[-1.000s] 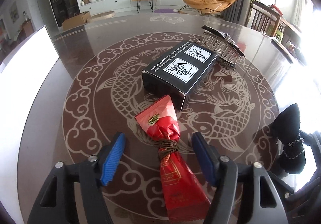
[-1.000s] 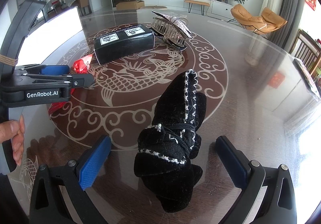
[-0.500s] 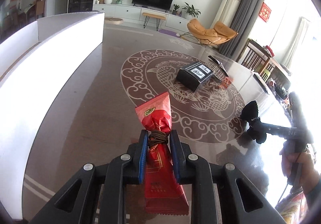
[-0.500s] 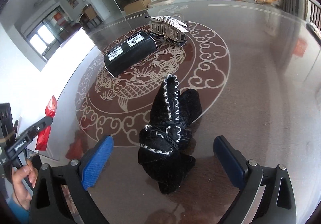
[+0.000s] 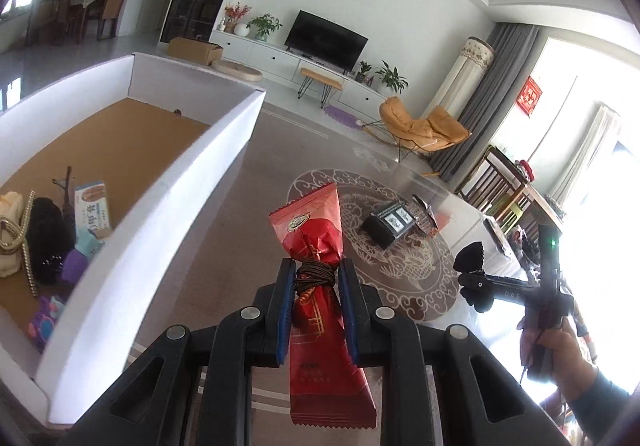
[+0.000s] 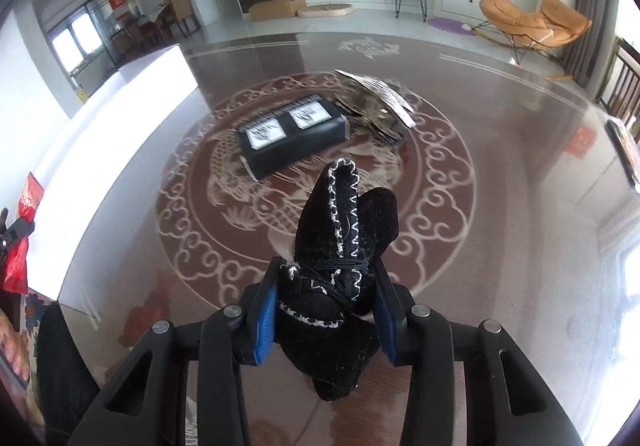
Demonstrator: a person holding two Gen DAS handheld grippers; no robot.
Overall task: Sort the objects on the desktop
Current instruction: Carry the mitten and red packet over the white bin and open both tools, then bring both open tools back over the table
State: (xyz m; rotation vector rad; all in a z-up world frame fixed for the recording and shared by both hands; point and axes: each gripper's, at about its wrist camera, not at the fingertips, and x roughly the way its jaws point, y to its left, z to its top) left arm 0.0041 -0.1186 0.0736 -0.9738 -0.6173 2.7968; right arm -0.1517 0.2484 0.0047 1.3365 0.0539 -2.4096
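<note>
My left gripper (image 5: 316, 278) is shut on a red packet (image 5: 316, 246), pinching its tied waist, and holds it in the air beside the white box (image 5: 168, 206). The packet (image 6: 24, 214) also shows at the left edge of the right wrist view. My right gripper (image 6: 326, 296) has its jaws closing on a black velvet bow (image 6: 344, 246), with the blue pads pressed against its sides, lifted above the round table (image 6: 500, 246). On the table's carp medallion lie a black box (image 6: 294, 134) and a glittery hair claw (image 6: 376, 102).
The white box, lined with brown cardboard, holds several sorted things: a black bow (image 5: 48, 238), a gold chain (image 5: 24, 238), a small blue-and-white carton (image 5: 92, 214) and purple items (image 5: 44, 322). A hand (image 5: 560, 350) holds the right gripper's handle. Chairs (image 5: 504, 190) stand beyond the table.
My left gripper shut on the red packet, lifted it and carried it left to the white box. My right gripper closed on the black bow and raised it off the table.
</note>
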